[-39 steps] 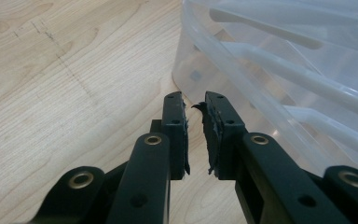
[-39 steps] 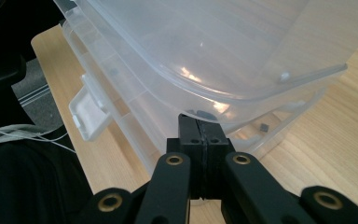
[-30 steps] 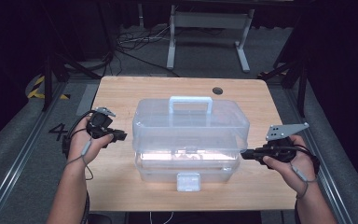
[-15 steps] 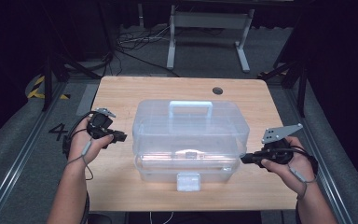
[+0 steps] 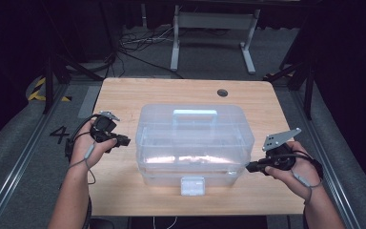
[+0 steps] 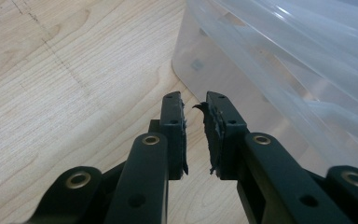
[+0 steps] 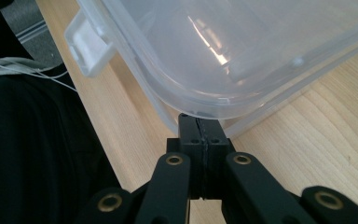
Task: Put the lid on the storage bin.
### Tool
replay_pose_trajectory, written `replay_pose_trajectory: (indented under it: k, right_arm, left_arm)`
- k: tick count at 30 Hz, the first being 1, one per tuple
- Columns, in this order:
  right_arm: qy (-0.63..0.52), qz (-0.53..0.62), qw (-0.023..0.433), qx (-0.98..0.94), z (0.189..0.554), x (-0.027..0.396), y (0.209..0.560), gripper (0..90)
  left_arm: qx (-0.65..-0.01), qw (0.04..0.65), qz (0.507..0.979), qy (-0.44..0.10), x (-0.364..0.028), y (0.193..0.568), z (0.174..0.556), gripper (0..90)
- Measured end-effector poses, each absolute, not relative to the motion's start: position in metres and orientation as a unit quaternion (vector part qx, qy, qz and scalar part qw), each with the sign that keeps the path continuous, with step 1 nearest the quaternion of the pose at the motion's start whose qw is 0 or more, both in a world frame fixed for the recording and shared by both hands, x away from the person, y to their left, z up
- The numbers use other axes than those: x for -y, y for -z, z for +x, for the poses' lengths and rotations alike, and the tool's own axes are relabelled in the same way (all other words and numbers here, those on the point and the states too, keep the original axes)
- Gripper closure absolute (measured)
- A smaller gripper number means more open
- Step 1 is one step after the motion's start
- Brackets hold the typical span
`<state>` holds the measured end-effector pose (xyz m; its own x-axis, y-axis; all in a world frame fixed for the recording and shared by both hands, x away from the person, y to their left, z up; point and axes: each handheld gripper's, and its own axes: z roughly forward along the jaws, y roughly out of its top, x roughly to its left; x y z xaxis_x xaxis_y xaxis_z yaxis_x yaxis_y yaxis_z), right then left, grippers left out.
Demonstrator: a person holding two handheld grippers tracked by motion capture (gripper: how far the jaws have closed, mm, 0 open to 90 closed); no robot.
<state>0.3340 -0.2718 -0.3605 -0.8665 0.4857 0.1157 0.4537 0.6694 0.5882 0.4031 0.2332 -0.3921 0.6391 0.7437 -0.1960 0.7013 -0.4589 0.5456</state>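
A clear plastic storage box [image 5: 194, 143] with a lid handle [image 5: 194, 114] and a white front latch [image 5: 192, 185] stands in the middle of the wooden table [image 5: 171, 90]. My left gripper [image 5: 126, 141] hovers just off the box's left side; in the left gripper view its jaws [image 6: 195, 100] stand a narrow gap apart with nothing between them, near the box wall [image 6: 284, 70]. My right gripper [image 5: 249, 167] is at the box's front right corner. In the right gripper view it [image 7: 198, 119] is shut, tips tucked against the underside of the lid rim [image 7: 242, 46], the latch [image 7: 88, 49] farther along.
A round cable hole [image 5: 222, 92] sits in the table's far right part. Beyond the table stand a metal frame [image 5: 212, 28] and loose cables [image 5: 138, 43] on the floor. Bare wood lies left and right of the box.
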Motion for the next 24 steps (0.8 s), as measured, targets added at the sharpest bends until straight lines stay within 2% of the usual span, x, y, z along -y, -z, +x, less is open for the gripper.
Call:
replay_pose_trajectory:
  k: [24]
  right_arm:
    - [-0.272,0.252,0.014,-0.929,0.3349,0.2645,0.3704,90.0]
  left_arm:
    - [-0.424,0.294,0.856,-0.027,-0.2309,0.3968,0.4045,77.0]
